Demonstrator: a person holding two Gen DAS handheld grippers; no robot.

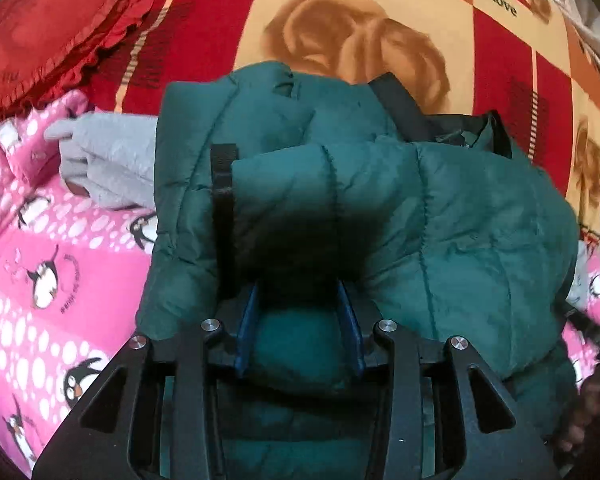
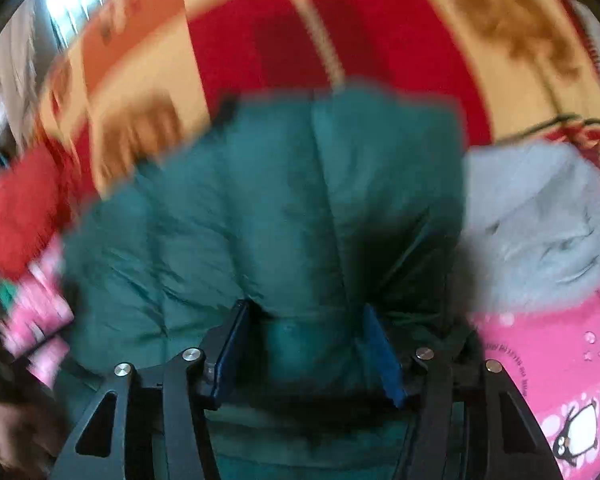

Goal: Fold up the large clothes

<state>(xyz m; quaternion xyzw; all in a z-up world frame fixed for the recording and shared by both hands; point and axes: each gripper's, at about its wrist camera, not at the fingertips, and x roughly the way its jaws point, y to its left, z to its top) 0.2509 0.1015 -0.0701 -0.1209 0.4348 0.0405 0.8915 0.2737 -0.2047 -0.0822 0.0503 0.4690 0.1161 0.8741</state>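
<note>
Red-and-cream patterned bed (image 1: 379,8) — bearing green puffer jacket (image 1: 439,208), grey fleece (image 1: 112,160), pink penguin blanket (image 1: 60,280), red pillow (image 1: 52,28)

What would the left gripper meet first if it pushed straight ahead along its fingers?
Almost certainly the green puffer jacket: its padded fabric already bulges between the fingers of the left gripper and fills the view directly ahead. Whether the fingers actually pinch it is hard to tell. The patterned blanket lies further beyond.

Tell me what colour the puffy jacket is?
Dark green jacket, clearest in the left wrist view.
</note>
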